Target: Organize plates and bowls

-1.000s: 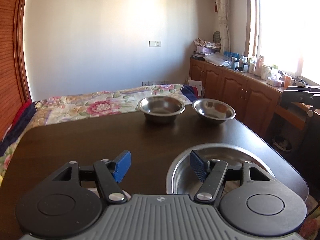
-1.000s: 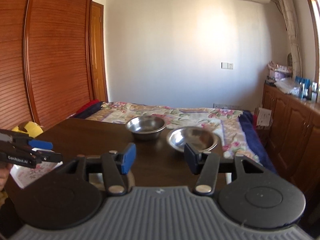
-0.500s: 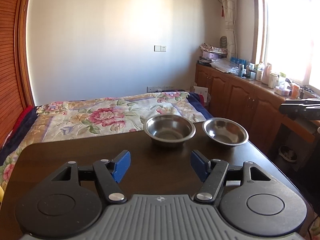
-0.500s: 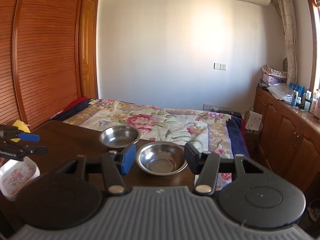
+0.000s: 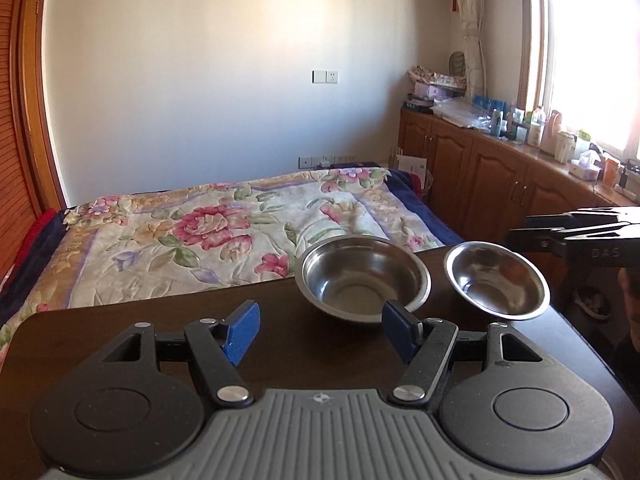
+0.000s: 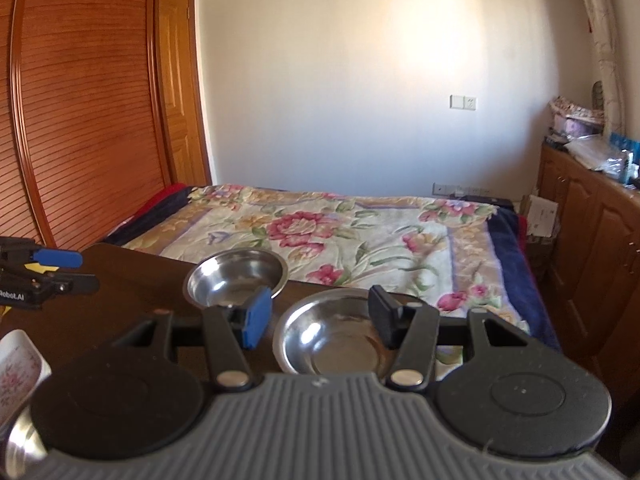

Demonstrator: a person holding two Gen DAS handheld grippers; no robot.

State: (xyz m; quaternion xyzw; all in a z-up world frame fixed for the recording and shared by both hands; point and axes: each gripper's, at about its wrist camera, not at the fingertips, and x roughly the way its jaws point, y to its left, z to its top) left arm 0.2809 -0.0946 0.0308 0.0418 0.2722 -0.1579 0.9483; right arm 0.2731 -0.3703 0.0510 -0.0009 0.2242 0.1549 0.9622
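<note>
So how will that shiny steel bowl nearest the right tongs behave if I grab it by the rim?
The shiny steel bowl looks thin-walled, so probably light and stiff. Its polished rim may slip, and its small base could let it tip.

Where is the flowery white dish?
In the right wrist view, the flowery white dish peeks in at the left edge on the dark table, left of both steel bowls.

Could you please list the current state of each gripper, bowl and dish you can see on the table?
left gripper: open, nothing between its fingers.
right gripper: open, holding nothing.
left steel bowl: upright, empty, on the table.
right steel bowl: upright, empty, apart from the other bowl.
floral dish: at the table's near left edge, mostly cut off.
</note>
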